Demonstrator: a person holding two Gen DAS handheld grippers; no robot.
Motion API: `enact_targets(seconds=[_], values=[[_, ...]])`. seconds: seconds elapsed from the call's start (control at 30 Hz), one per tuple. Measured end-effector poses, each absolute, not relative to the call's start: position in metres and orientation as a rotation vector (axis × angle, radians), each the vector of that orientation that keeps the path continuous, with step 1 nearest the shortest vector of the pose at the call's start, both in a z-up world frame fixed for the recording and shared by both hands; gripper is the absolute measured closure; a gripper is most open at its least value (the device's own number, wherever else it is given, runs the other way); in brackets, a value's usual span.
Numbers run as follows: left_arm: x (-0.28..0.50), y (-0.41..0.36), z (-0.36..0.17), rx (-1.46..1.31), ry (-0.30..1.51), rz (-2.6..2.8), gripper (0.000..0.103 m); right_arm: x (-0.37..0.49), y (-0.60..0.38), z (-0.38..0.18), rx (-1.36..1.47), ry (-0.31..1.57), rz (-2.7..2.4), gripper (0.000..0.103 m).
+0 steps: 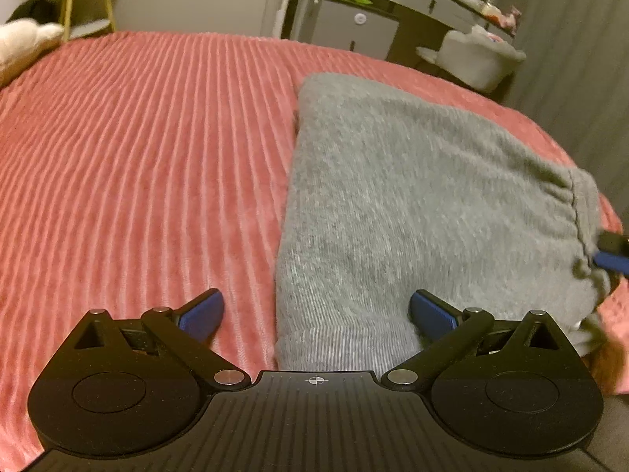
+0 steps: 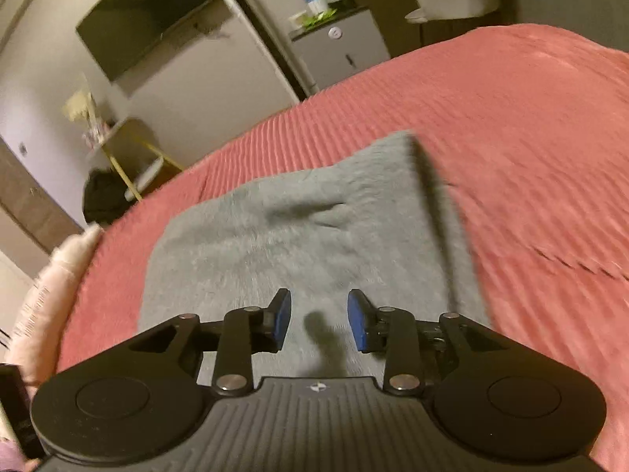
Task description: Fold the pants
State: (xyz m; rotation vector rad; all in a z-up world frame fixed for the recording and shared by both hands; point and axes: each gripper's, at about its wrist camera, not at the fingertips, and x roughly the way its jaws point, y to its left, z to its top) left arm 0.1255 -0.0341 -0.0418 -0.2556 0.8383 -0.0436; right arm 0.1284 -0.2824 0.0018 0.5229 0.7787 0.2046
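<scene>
Grey pants (image 1: 412, 204) lie folded into a thick rectangle on the pink ribbed bedspread (image 1: 137, 157). My left gripper (image 1: 316, 301) stands wide open at the pants' near cuff end, one pad over the bedspread and the other over the fabric, gripping nothing. At the gathered waistband on the right edge shows a blue fingertip (image 1: 609, 261) of my right gripper. In the right wrist view the right gripper (image 2: 319, 303) hovers over the near part of the pants (image 2: 295, 236), its blue pads apart with nothing between them.
A white pillow (image 1: 23, 39) lies at the bed's far left. Beyond the bed stand a grey cabinet (image 1: 354, 27), a white chair (image 1: 479, 59), a wall screen (image 2: 149, 19) and a yellow-legged side table (image 2: 125, 157). A pink pillow (image 2: 59, 275) borders the bed.
</scene>
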Motion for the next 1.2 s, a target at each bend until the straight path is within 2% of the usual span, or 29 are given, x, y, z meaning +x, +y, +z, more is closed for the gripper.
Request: enact_targets(seconds=[0.07, 0.1, 0.13, 0.2, 0.4, 0.57, 0.87, 1.2], values=[[0.125, -0.030, -0.040, -0.307, 0.832, -0.042, 0.000, 0.114, -0.293, 0.010, 0.568, 0.752, 0.150, 0.066], [0.124, -0.028, -0.039, -0.332, 0.826, -0.041, 0.000, 0.108, -0.299, 0.014, 0.578, 0.734, 0.135, 0.056], [0.123, -0.026, -0.039, -0.357, 0.821, -0.044, 0.000, 0.102, -0.304, 0.016, 0.588, 0.714, 0.126, 0.034], [0.123, -0.023, -0.038, -0.395, 0.815, -0.051, 0.000, 0.098, -0.310, 0.015, 0.593, 0.708, 0.100, 0.019], [0.120, -0.016, -0.035, -0.479, 0.797, -0.045, 0.000, 0.108, -0.329, -0.025, 0.703, 0.811, 0.101, 0.017], [0.121, -0.024, -0.034, -0.440, 0.802, -0.046, 0.000, 0.114, -0.344, -0.044, 0.821, 0.841, 0.147, 0.016], [0.128, -0.033, -0.038, -0.365, 0.825, -0.054, 0.000, 0.155, -0.340, -0.059, 0.773, 0.887, 0.185, 0.005], [0.152, -0.029, -0.036, -0.449, 0.829, -0.162, 0.000, 0.188, -0.334, -0.063, 0.727, 0.885, 0.245, 0.004]])
